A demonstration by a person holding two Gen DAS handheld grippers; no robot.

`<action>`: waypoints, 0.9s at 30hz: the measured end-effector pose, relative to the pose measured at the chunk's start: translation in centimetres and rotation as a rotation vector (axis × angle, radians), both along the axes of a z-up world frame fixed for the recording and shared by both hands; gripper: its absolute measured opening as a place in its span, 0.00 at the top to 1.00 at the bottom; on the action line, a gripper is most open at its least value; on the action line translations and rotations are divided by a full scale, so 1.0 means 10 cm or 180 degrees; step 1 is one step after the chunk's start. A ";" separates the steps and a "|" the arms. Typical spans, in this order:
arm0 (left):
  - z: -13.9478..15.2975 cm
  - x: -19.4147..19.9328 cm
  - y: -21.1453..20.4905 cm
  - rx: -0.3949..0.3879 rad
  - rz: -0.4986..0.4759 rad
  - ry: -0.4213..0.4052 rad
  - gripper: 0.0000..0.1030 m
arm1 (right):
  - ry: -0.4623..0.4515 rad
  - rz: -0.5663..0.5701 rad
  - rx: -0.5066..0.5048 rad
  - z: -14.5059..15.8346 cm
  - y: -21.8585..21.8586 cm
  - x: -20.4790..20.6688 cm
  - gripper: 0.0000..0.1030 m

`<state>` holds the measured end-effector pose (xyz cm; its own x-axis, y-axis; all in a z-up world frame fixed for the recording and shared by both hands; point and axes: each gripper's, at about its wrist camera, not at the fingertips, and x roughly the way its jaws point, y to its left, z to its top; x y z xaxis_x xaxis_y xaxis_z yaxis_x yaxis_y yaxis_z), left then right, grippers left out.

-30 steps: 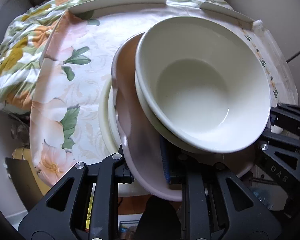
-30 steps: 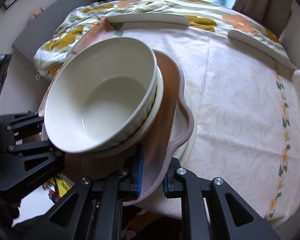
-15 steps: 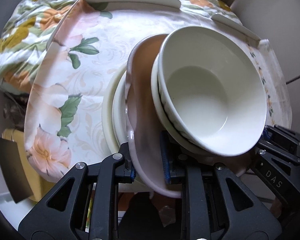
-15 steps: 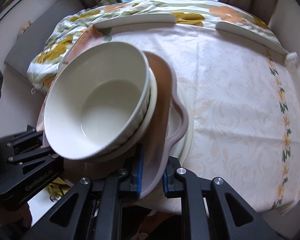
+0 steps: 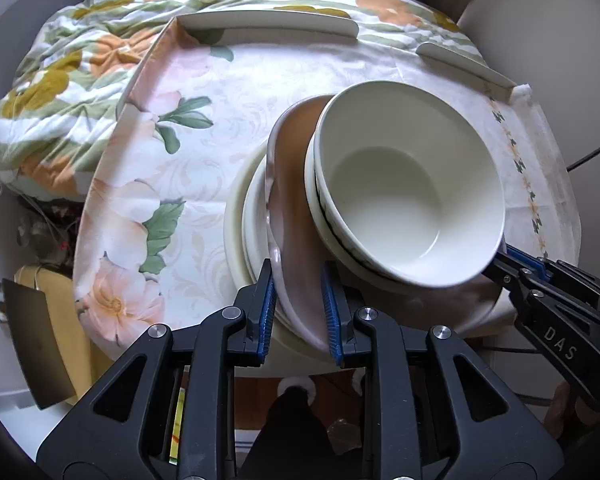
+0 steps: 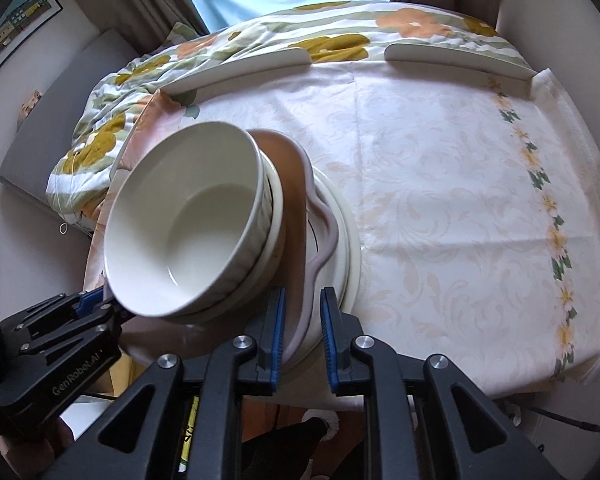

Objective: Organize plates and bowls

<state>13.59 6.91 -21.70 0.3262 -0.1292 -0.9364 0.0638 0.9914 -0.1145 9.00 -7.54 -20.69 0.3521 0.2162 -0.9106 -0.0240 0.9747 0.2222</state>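
Observation:
A pink wavy-rimmed plate (image 5: pixel 292 208) (image 6: pixel 296 184) carries a deep white bowl (image 5: pixel 412 196) (image 6: pixel 196 232) nested in a second white bowl. The plate is tilted, just over a stack of cream plates (image 5: pixel 240 208) (image 6: pixel 348 240) on the table. My left gripper (image 5: pixel 300 312) is shut on the pink plate's near rim, and it shows at the lower left of the right wrist view (image 6: pixel 60 328). My right gripper (image 6: pixel 303 332) is shut on the plate's opposite rim, and it shows at the right of the left wrist view (image 5: pixel 540 292).
The round table (image 6: pixel 440 208) has a pale floral cloth. Two low white curved rails (image 5: pixel 268 22) (image 5: pixel 464 64) stand at its far edge. A flowered quilt (image 5: pixel 52 80) lies beyond the table on the left. The stack is close to the table's near edge.
The pink plate with its bowls has risen slightly and looks smaller and more central in both views. Both grippers have rolled a little, and both are still shut on the rim.

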 end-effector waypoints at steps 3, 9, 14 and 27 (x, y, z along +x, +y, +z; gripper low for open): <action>0.08 -0.07 0.01 0.0003 -0.0020 -0.0052 0.81 | -0.0055 -0.0043 -0.0028 0.09 -0.01 -0.08 0.85; 0.39 -0.33 0.02 -0.0029 0.0063 -0.0301 0.80 | -0.0283 -0.0055 -0.0063 0.37 -0.10 -0.30 0.85; 0.75 -0.61 -0.12 0.0086 0.0094 -0.0578 0.73 | -0.0702 -0.0025 -0.0074 0.78 -0.27 -0.53 0.52; 2.18 -1.58 -0.46 0.0145 0.0343 -0.1935 0.01 | -0.1832 -0.0217 -0.0420 2.00 -0.92 -1.36 0.02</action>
<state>-2.20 2.29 0.14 0.8122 -0.0300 -0.5826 0.0036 0.9989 -0.0464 -4.61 -16.72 -0.67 0.8064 0.0737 -0.5868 -0.0411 0.9968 0.0688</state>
